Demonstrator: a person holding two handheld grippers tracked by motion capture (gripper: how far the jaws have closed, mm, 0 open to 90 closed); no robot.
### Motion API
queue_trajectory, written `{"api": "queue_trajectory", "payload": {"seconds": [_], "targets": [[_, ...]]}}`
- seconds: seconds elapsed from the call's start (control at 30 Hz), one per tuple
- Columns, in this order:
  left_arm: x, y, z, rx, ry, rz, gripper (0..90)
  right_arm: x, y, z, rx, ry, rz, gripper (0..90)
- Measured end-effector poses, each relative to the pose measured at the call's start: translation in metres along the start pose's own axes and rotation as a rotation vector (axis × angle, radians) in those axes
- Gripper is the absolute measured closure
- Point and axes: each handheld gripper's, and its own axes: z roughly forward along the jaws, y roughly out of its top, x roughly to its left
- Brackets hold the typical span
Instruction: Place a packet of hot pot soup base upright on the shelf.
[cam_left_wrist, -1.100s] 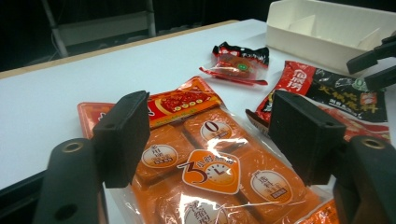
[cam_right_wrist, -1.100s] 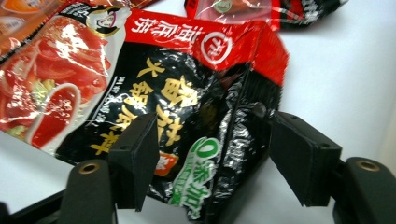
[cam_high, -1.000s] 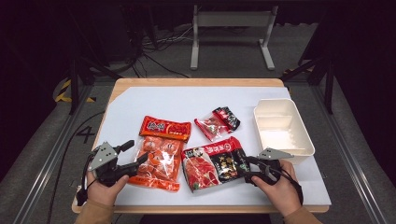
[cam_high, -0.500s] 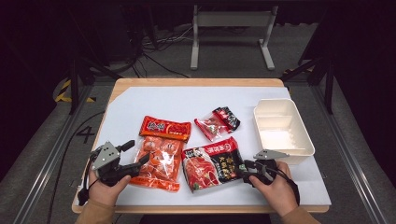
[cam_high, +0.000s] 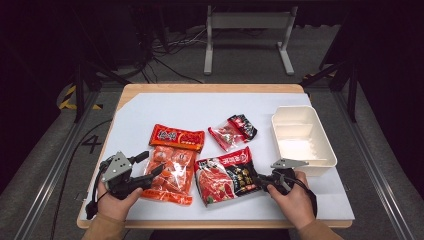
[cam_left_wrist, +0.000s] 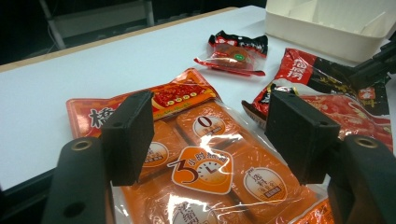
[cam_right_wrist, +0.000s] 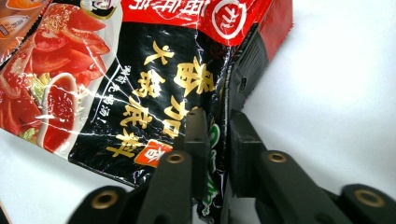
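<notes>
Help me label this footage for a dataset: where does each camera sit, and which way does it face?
High view: above the person's side, looking forward and down at the white-topped table; both hands and grippers show.
Left gripper view: rides the left gripper, looking along its open jaws over the orange plastic snack packet.
Right gripper view: rides the right gripper, jaws pinching the red-and-black soup-base pouch.
Shared: that pouch and the white plastic tray appear in both high and left gripper views.

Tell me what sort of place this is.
Probably a lab or studio recording bench, not a kitchen: a white-topped table in a dark room, loose cables and a metal stand on the floor, numbered floor marking beside it.
</notes>
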Motion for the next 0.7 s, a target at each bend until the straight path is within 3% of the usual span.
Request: {"api": "queue_trajectory", "payload": {"seconds": [0.23,0.27,0.3,0.33,0.43,0.6,0.7], "targets": [[-0.002,0.0,0.003,-0.007,0.024,0.006,28.4,0.003,0.004,-0.002,-0.01,-0.019,-0.024,87.6],[0.0,0.0,0.004,0.023,0.013,-0.03,27.2,0.003,0.005,-0.002,-0.013,-0.017,-0.024,87.9],[0.001,0.0,0.006,0.067,0.004,-0.095,24.4,0.002,0.006,-0.003,-0.021,-0.018,-0.026,88.2],[0.002,0.0,0.006,0.059,-0.007,-0.108,20.3,0.003,0.008,-0.005,-0.035,-0.02,-0.027,88.4],[0.003,0.002,0.008,0.057,-0.014,-0.083,25.9,0.003,0.013,-0.012,-0.068,-0.019,-0.037,88.7],[0.001,0.01,0.012,0.048,-0.021,-0.079,17.0,0.003,0.026,-0.024,-0.111,-0.017,-0.072,88.9],[0.002,0.014,0.013,0.011,-0.019,-0.113,7.4,0.006,0.033,-0.03,-0.124,-0.02,-0.099,89.0]]}}
